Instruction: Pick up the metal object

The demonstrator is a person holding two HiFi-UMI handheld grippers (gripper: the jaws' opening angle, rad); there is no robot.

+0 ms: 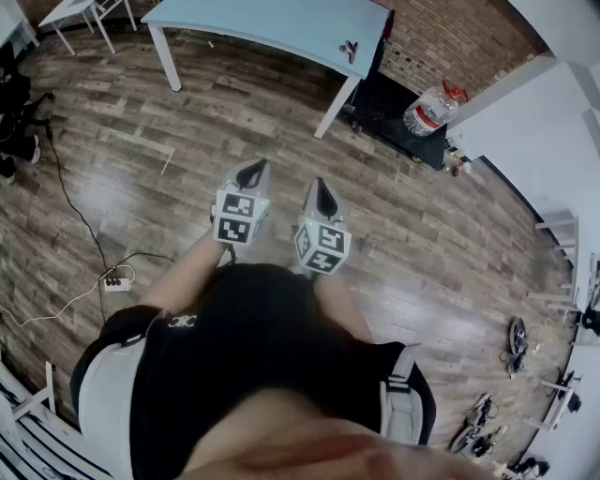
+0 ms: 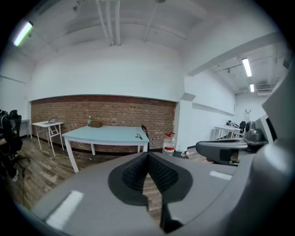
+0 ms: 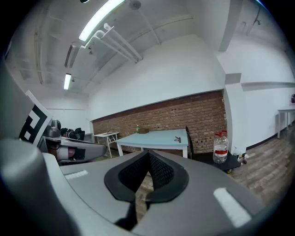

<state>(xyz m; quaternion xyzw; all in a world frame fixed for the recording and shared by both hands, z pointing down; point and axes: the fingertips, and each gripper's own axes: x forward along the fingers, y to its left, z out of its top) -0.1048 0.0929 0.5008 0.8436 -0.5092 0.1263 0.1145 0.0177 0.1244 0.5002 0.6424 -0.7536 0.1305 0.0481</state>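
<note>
The metal object (image 1: 350,49) is a small grey piece lying near the right end of a light blue table (image 1: 272,23), far from me across the wooden floor. In the left gripper view the metal object (image 2: 138,136) sits on the table (image 2: 106,133). The right gripper view also has the metal object (image 3: 177,138) on the table (image 3: 152,138). My left gripper (image 1: 251,171) and right gripper (image 1: 322,187) are held side by side in front of my body, both pointing toward the table. Both are shut with nothing between the jaws, as seen at the left gripper (image 2: 147,157) and right gripper (image 3: 148,156).
A large water bottle (image 1: 429,111) stands on a black low platform right of the table, against the brick wall. A white power strip (image 1: 116,279) with cables lies on the floor at my left. A small white table (image 1: 80,14) stands at the far left. Gear lies on the floor at lower right (image 1: 516,337).
</note>
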